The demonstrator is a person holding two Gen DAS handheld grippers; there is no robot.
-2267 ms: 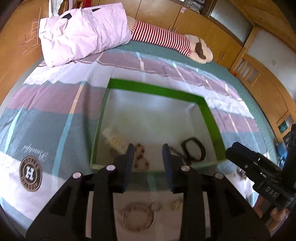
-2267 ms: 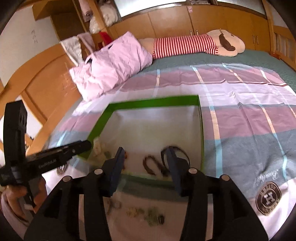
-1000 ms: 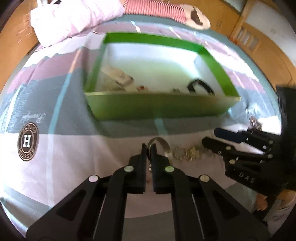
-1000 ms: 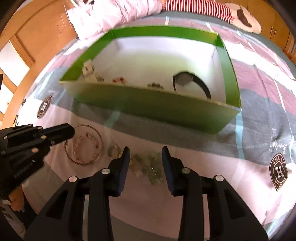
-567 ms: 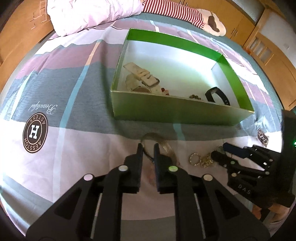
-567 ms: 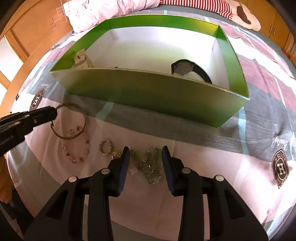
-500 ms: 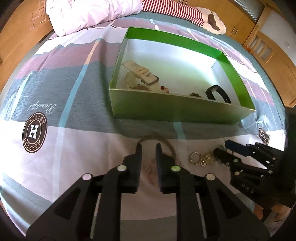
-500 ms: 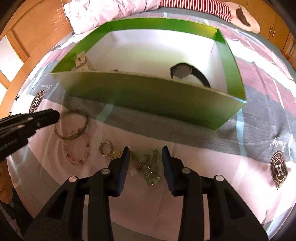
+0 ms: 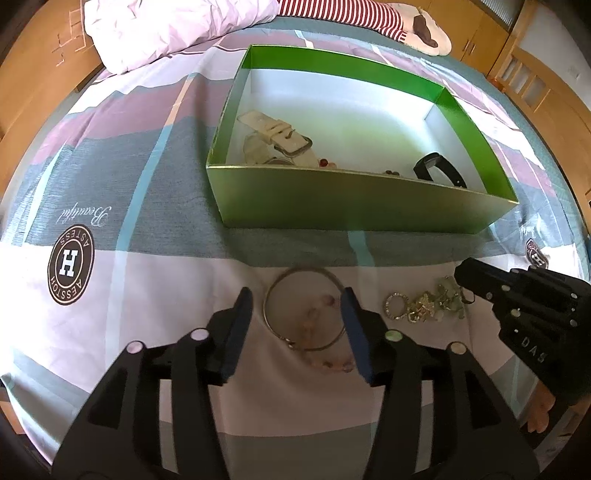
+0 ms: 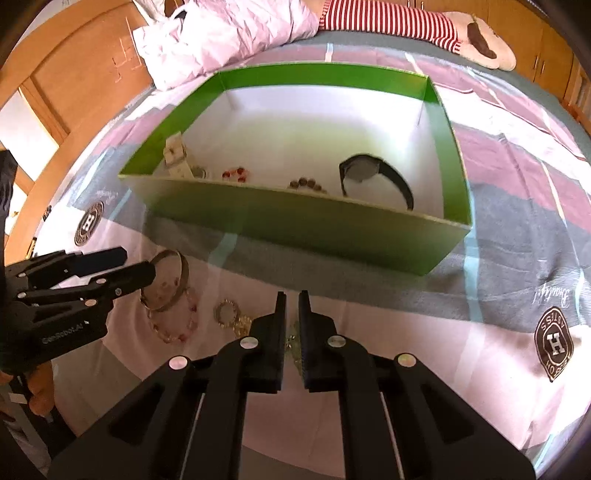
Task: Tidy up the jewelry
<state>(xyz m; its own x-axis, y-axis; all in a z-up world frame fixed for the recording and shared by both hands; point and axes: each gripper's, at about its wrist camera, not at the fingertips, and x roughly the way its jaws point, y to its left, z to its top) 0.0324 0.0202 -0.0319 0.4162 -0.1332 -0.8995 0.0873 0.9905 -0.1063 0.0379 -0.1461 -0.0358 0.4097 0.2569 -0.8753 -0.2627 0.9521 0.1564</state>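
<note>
A green box [image 9: 354, 206] [image 10: 295, 229] stands on the bed and holds a white watch [image 9: 280, 136], a black watch [image 10: 373, 177] and small bead pieces. In front of it lie a metal bangle [image 9: 303, 310] [image 10: 168, 280], a pink bead bracelet [image 10: 173, 328], a small sparkly ring [image 9: 395, 306] [image 10: 225, 312] and a pale green bead cluster [image 9: 443, 299]. My left gripper [image 9: 295, 314] is open, its jaws on either side of the bangle. My right gripper [image 10: 291, 314] is shut on the green bead cluster, mostly hidden between its jaws.
The bed has a striped cover with round H logos [image 9: 70, 266] [image 10: 554, 339]. A pink pillow [image 9: 166, 26] and a striped plush toy [image 9: 369, 14] lie beyond the box. Wooden furniture borders the bed.
My left gripper let go of the bangle and opened wide; the bangle lies on the cover. My right gripper closed on the green bead cluster.
</note>
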